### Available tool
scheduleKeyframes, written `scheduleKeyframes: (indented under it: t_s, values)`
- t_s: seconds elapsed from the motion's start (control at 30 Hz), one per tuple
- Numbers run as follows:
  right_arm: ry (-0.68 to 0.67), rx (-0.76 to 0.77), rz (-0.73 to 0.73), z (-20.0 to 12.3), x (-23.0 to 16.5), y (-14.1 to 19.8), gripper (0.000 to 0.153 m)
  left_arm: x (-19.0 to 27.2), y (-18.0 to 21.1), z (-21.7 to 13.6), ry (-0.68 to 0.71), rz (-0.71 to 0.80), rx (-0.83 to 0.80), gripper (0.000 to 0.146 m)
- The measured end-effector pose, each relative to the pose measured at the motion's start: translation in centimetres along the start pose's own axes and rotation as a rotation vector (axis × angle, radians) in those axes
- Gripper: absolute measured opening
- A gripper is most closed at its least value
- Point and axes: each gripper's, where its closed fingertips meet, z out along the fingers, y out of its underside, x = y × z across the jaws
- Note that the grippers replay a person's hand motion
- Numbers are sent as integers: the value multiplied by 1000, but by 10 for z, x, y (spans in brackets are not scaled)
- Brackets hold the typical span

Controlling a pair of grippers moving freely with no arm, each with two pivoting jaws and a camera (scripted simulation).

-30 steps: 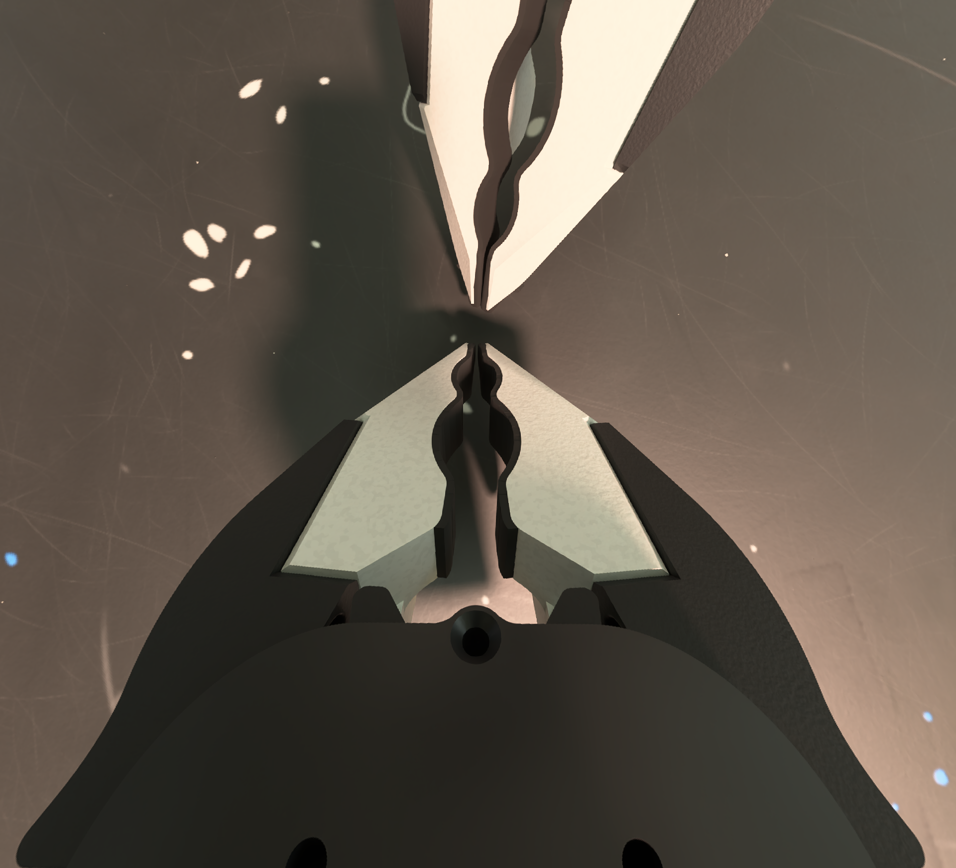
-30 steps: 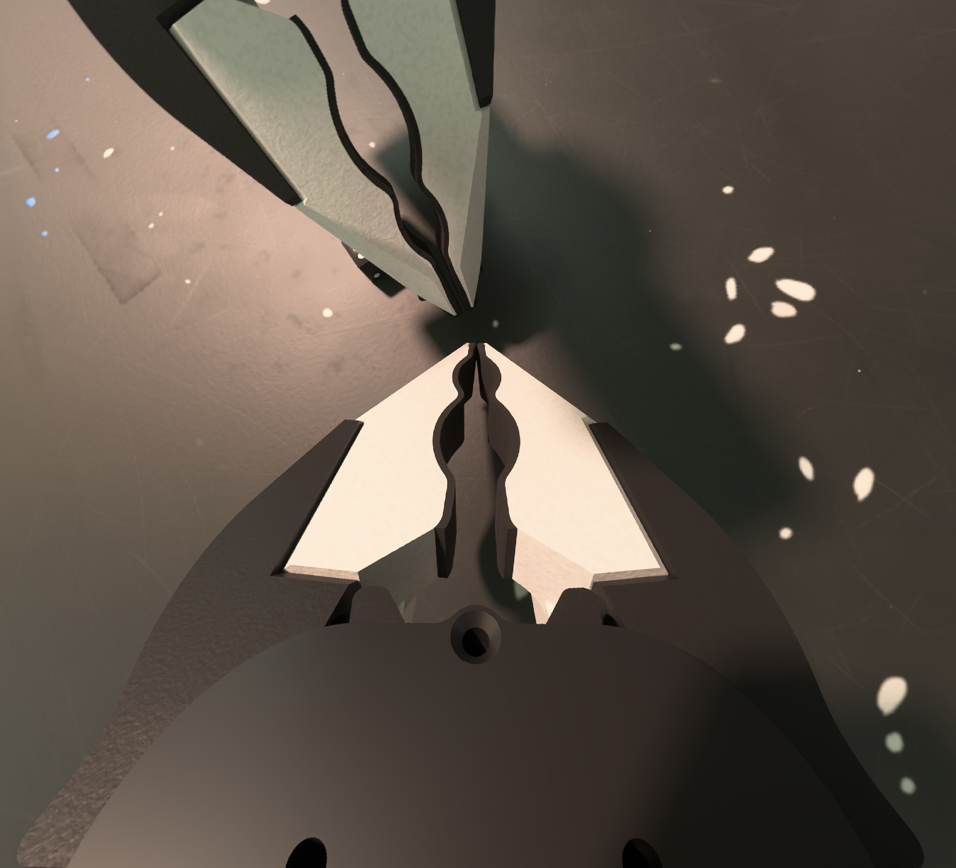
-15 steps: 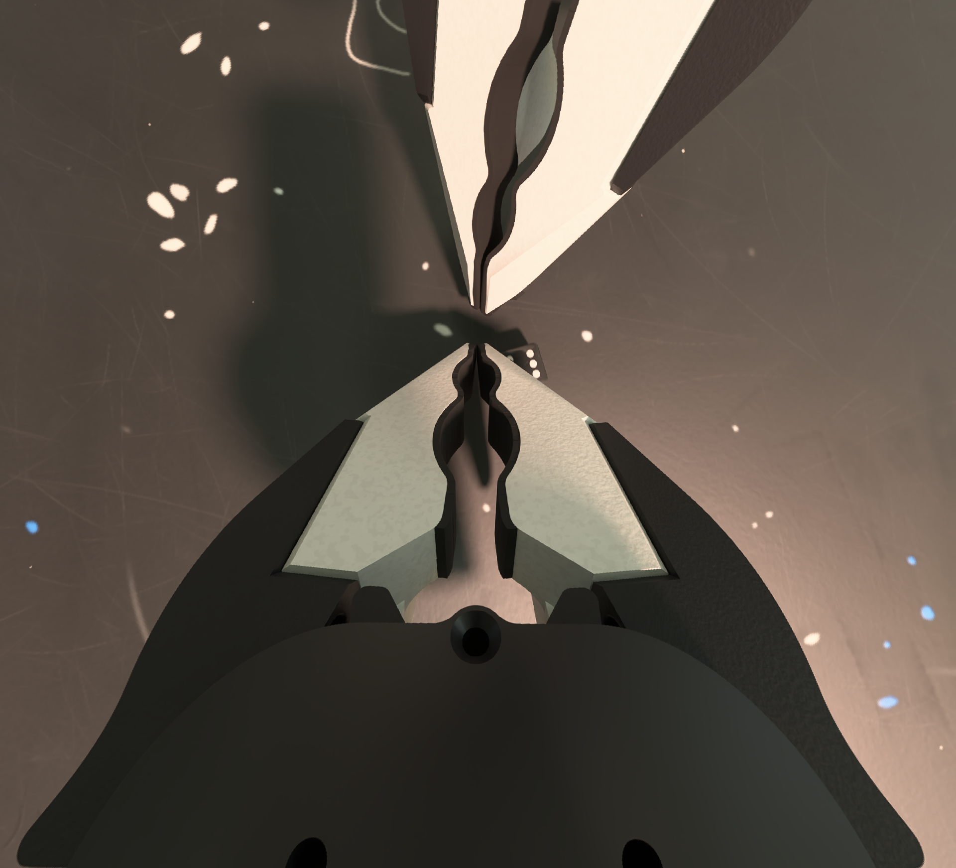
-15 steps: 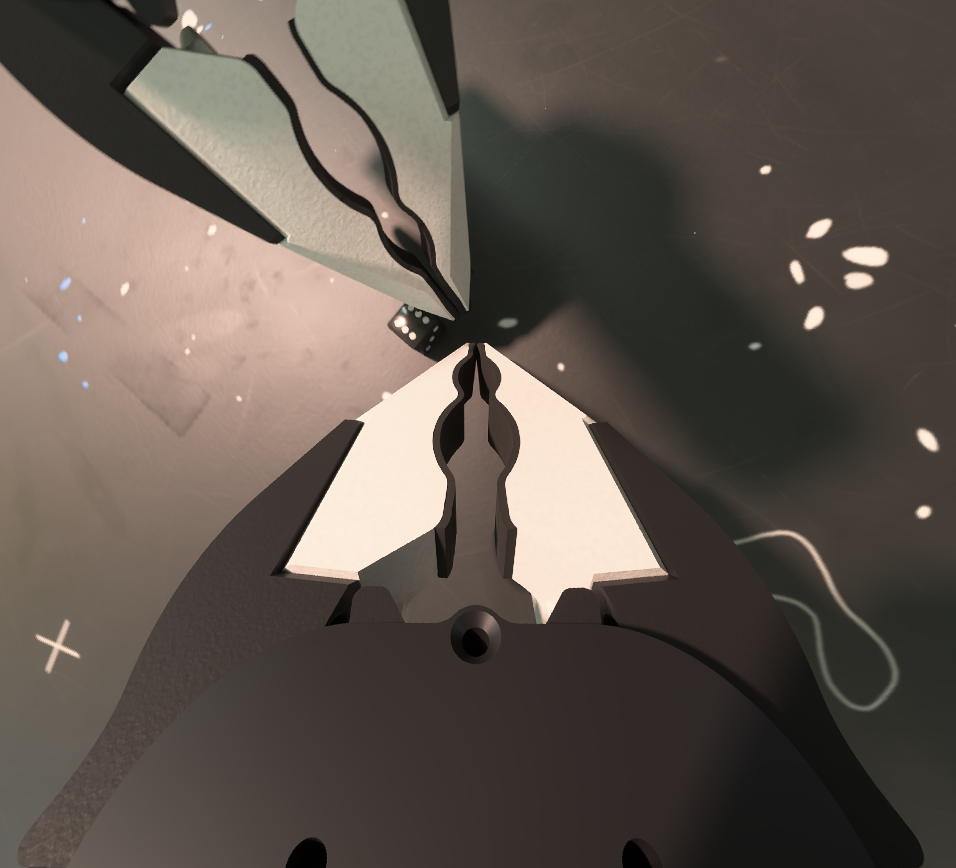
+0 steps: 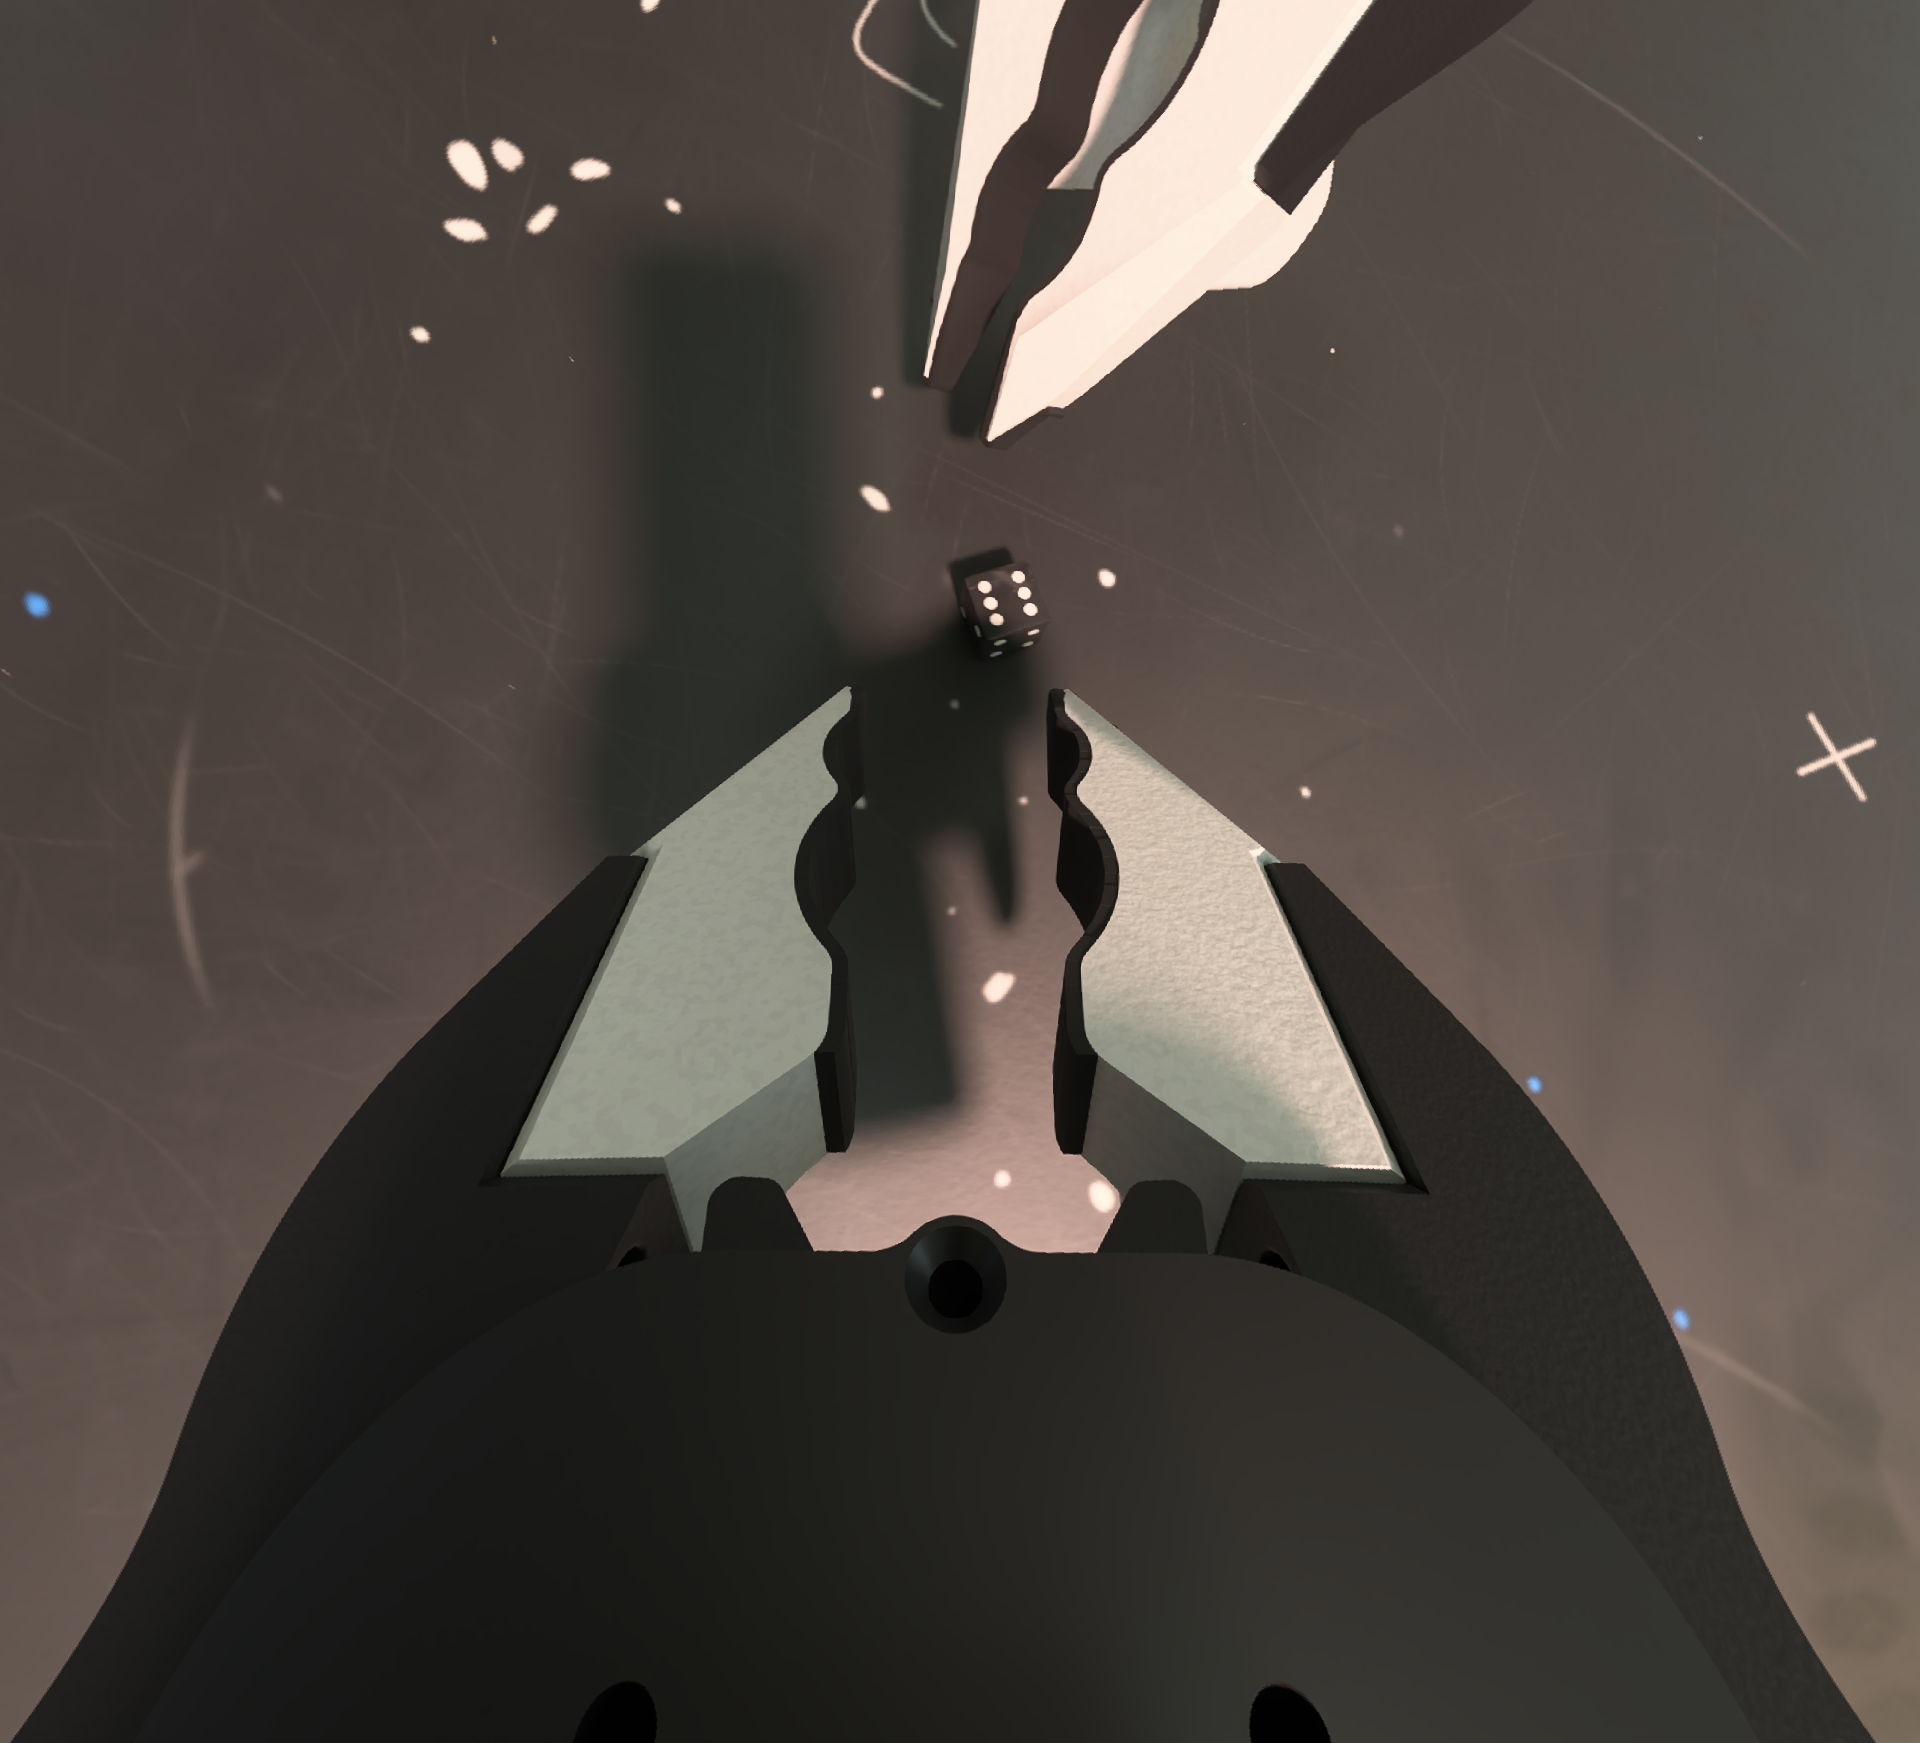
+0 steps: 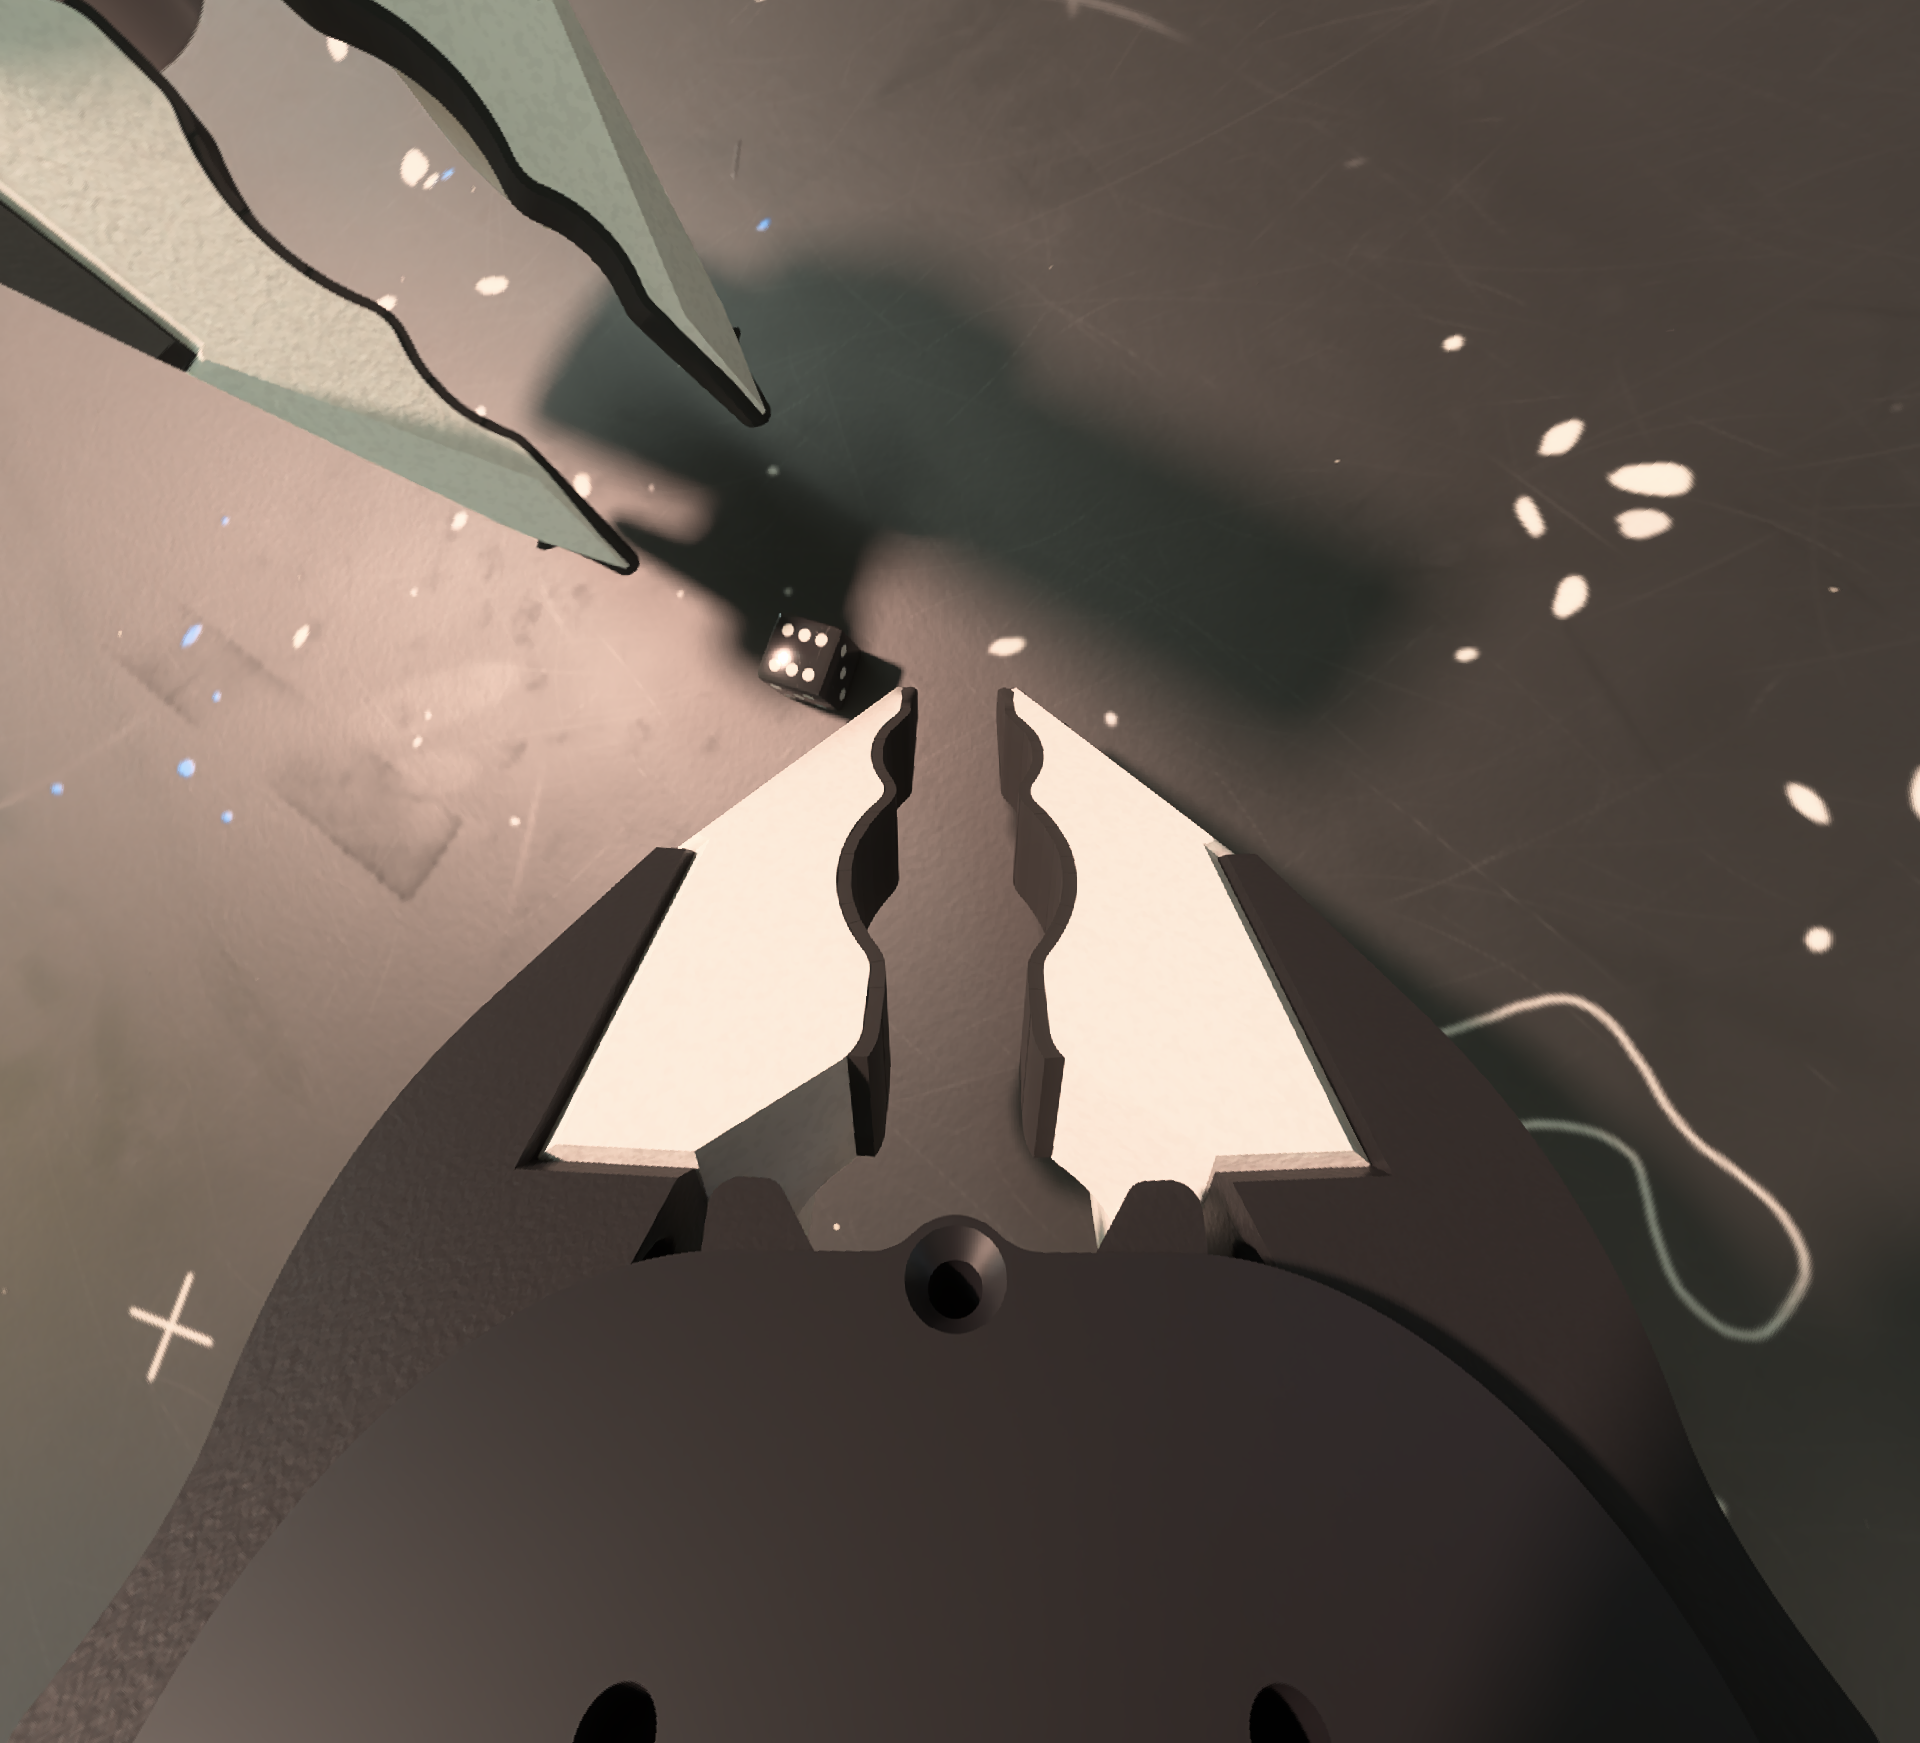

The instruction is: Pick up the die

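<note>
Nearest to us in the left wrist view, our left gripper (image 5: 954, 706) has its pale green fingers (image 5: 717, 945) parted, with nothing between them. Just beyond its tips the die (image 5: 1000, 615) sits on the dark scratched table (image 5: 1455, 550), a little right of the gripper's centre line, six white dots facing up. Farther on, our right gripper (image 5: 971, 410) comes in from the opposite side, its cream fingers a smaller way apart and also empty.

In the right wrist view the right gripper (image 6: 956, 706) points down at the table with the die (image 6: 808, 663) just off its left fingertip, outside the gap.

We judge the main risk to be a knock: the die is small and light, and either gripper, advancing off-centre, could catch it with a fingertip and send it skidding or tumbling. The two grippers also face each other closely, so if both close in together their tips could collide over the die.
</note>
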Motion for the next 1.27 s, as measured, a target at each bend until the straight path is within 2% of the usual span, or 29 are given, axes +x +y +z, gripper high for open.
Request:
scheduleKeyframes:
  t_s: [0.17,0.23,0.3,0.4,0.63,0.77,0.87,0.93,1.1,1.27]
  values:
    - [-27,-39,-38,10,2,10,18,8,9,18,-66,-40,-45,41]
    - [-67,-45,-22,12,-3,11,13,8,7,25,-93,-32,-48,41]
    - [-91,-52,-22,14,-9,12,4,10,6,31,-93,-18,-55,41]
    - [-106,-65,-10,19,-17,13,0,9,4,37,-96,19,-69,41]
    - [-166,-29,33,14,-27,14,0,9,0,45,-95,63,-70,39]
    - [-162,-32,24,5,-21,17,2,6,-4,48,-109,69,-60,31]
    - [-163,-21,15,-1,-15,16,2,4,-6,50,-137,93,-52,16]
    - [-160,-12,4,-5,-12,15,2,3,-7,50,-138,92,-51,16]
    - [-93,29,-121,-13,-4,2,14,-2,-7,48,-113,38,-44,16]
    - [-27,82,-311,-21,-4,-21,30,-3,-25,29,69,-161,77,16]
